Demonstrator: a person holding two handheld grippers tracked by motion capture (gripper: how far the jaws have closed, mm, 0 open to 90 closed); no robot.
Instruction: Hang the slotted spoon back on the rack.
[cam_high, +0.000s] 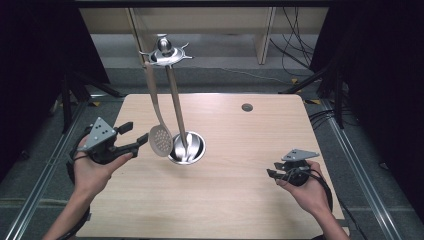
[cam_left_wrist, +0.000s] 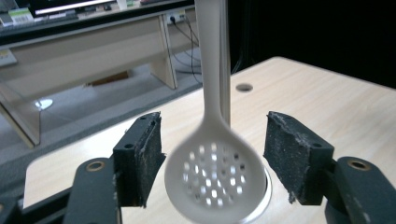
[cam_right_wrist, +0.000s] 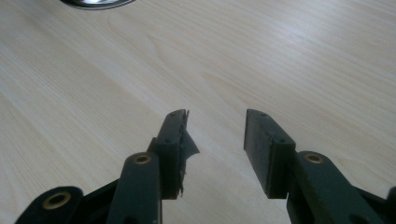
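Left gripper (cam_high: 131, 137): jaws spread wide, holding nothing, level with the bowl of the slotted spoon (cam_high: 160, 140). The spoon hangs from the hook ring of the utensil stand (cam_high: 166, 55), whose round base (cam_high: 187, 148) sits mid-desk (cam_high: 240, 200). In the left gripper view the bowl (cam_left_wrist: 215, 177) lies between the pads (cam_left_wrist: 148, 154), apparently touching neither. Judged step: grasping the spoon. Recommend closing gently on the neck above the bowl, then lifting clear of the hook. Right gripper (cam_high: 275, 175): idle near the desk's right side, jaws partly apart, empty.

Lab-like room: black curtains (cam_high: 30, 60), floor cables (cam_high: 295, 45), desks (cam_left_wrist: 93, 51).
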